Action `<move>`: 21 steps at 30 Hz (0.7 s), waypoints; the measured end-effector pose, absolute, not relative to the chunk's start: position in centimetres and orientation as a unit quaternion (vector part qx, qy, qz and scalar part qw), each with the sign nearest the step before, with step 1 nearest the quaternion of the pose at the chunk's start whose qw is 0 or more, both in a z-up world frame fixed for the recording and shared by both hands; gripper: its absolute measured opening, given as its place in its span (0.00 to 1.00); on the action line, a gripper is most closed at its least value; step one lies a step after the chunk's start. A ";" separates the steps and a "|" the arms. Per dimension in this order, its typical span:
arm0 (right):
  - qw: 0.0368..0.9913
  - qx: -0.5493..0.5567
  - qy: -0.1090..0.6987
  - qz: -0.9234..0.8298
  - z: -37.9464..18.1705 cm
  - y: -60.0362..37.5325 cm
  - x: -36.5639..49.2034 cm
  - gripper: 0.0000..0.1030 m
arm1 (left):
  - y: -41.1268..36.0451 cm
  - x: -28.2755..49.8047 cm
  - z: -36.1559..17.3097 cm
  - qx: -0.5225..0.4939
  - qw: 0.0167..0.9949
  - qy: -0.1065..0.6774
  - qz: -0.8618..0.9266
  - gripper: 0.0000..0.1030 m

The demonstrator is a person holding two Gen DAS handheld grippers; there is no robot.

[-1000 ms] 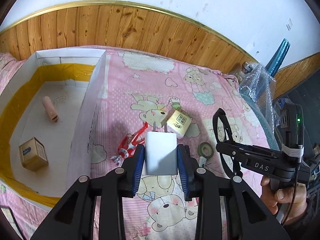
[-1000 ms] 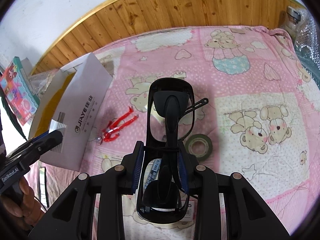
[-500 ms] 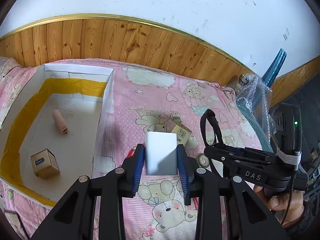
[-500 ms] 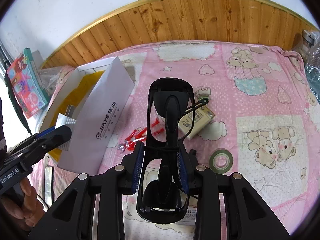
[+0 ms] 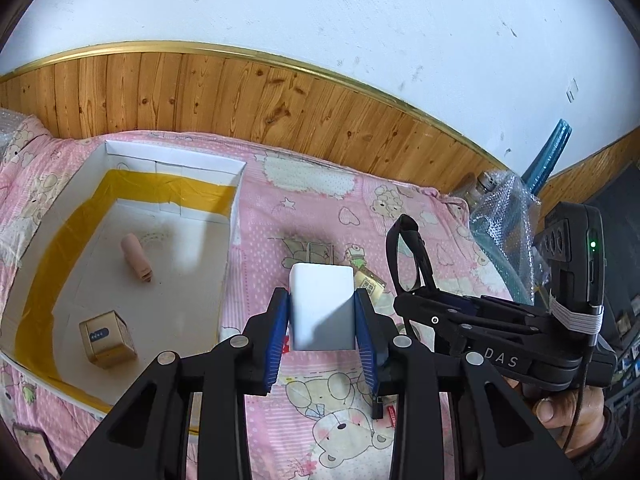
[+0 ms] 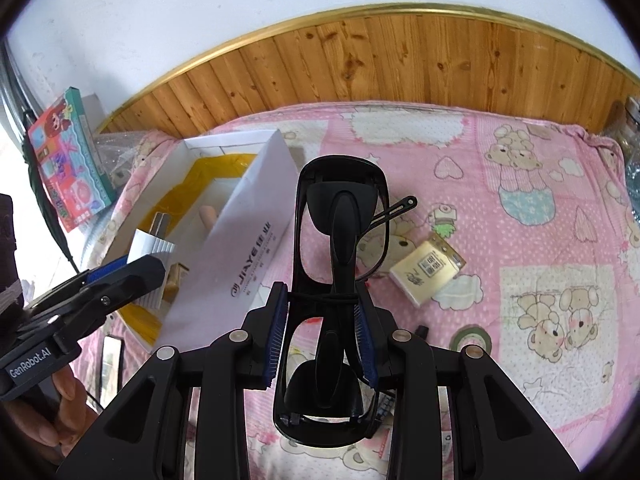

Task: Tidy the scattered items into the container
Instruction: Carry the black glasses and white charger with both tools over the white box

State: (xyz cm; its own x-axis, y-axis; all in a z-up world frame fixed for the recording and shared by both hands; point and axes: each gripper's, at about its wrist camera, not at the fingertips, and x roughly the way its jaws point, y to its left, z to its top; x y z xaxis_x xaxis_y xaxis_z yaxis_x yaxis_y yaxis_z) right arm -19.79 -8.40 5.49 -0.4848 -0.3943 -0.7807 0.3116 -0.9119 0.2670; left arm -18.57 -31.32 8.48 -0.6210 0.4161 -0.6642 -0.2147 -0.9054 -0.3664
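The left tongs [image 5: 322, 322] grip a white charger [image 5: 322, 308] raised above the bed [image 5: 400, 208], the white box [image 5: 230, 264] at 9 o'clock. The right tongs [image 6: 322, 326] clamp black glasses [image 6: 340, 280] at the box's 3 o'clock side.

White charger [image 5: 322, 306]; black glasses [image 6: 340, 280]; white box [image 5: 168, 168], yellow-lined; pink bear-print sheet [image 6: 540, 240]; blue-padded claws.

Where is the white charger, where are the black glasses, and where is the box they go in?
White charger [image 5: 322, 306]: left wrist view, on its front face between the fingers.
Black glasses [image 6: 342, 216]: right wrist view, on the folded arm inside the upper frame.
Box [image 5: 230, 240]: left wrist view, on its right wall.
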 end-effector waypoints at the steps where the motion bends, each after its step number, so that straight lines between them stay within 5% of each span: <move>1: 0.207 0.462 -0.042 -0.861 5.8 -8.8 -19.9 0.33 | -31.5 -18.6 8.6 -0.397 0.175 -0.127 0.892 0.33; 21: 0.243 0.446 -0.015 -0.861 8.5 -14.5 -20.8 0.33 | -36.4 -19.4 8.2 -0.407 0.140 -0.142 0.892 0.33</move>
